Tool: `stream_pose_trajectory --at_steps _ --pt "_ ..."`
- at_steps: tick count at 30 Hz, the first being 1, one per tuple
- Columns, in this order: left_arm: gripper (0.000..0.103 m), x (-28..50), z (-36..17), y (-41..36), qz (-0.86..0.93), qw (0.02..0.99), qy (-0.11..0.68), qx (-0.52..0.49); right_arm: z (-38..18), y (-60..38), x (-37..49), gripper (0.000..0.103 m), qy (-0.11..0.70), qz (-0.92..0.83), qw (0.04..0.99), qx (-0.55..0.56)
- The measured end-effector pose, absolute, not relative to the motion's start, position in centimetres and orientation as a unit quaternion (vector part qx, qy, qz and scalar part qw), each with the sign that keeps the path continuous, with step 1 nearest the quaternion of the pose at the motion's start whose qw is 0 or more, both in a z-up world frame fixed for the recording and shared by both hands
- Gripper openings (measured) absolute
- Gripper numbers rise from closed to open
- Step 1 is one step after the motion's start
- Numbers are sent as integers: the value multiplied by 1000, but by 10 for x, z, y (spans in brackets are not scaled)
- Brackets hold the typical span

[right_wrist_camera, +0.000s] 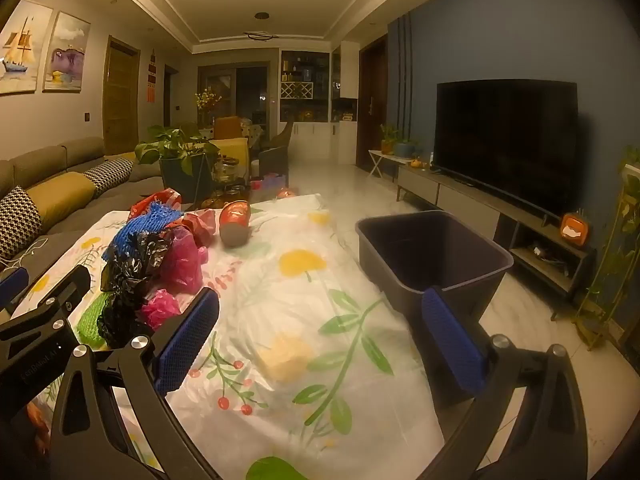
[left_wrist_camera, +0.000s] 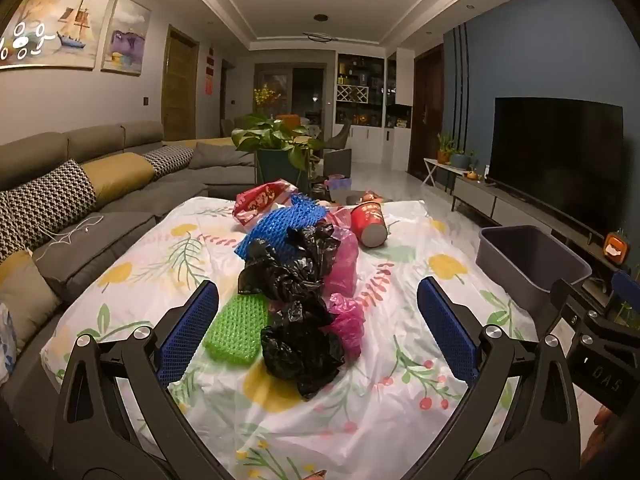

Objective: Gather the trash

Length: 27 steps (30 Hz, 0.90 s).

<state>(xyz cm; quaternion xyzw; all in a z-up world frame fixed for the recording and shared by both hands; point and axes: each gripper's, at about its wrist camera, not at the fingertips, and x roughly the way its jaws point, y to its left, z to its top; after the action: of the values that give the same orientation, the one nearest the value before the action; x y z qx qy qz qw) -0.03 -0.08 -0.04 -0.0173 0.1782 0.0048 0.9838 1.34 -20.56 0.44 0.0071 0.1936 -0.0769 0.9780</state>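
The left gripper [left_wrist_camera: 318, 320] stands with its jaws spread wide and holds nothing; its two blue pads flank the near end of the trash pile without touching it. The right gripper [right_wrist_camera: 320, 328] is likewise spread wide and empty, above a bare stretch of the floral tablecloth [right_wrist_camera: 304, 320], with its right pad in front of the bin [right_wrist_camera: 432, 256].

The trash lies in one row down the middle-left of the table. Counted from near to far: two crumpled black bags [left_wrist_camera: 292, 280], one green foam net [left_wrist_camera: 236, 332] just left of the nearer black bag, two pink bags [left_wrist_camera: 346, 264] on the right side of the black ones, one blue foam net [left_wrist_camera: 280, 228], one red printed wrapper [left_wrist_camera: 260, 200] and one red paper cup [left_wrist_camera: 370, 220] tipped on its side with its base toward the camera. The print on cup and wrapper is too small to read.

The bin is a single dark, open tub at the right edge of the table, and nothing shows inside it. Between pile and bin the cloth is open. The cloth hangs over the near and right table edges. Left of the table runs a sofa [left_wrist_camera: 100, 184]; right of it lies bare floor, then a television [right_wrist_camera: 504, 140] on a low cabinet.

The right gripper's body, seen in the left view, bears the letters "DAS".
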Motion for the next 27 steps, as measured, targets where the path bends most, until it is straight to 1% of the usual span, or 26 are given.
stream_pose_trajectory --at_steps 27 --pt "98 5 -6 -3 -4 982 188 -21 6 -207 14 98 196 -77 978 8"
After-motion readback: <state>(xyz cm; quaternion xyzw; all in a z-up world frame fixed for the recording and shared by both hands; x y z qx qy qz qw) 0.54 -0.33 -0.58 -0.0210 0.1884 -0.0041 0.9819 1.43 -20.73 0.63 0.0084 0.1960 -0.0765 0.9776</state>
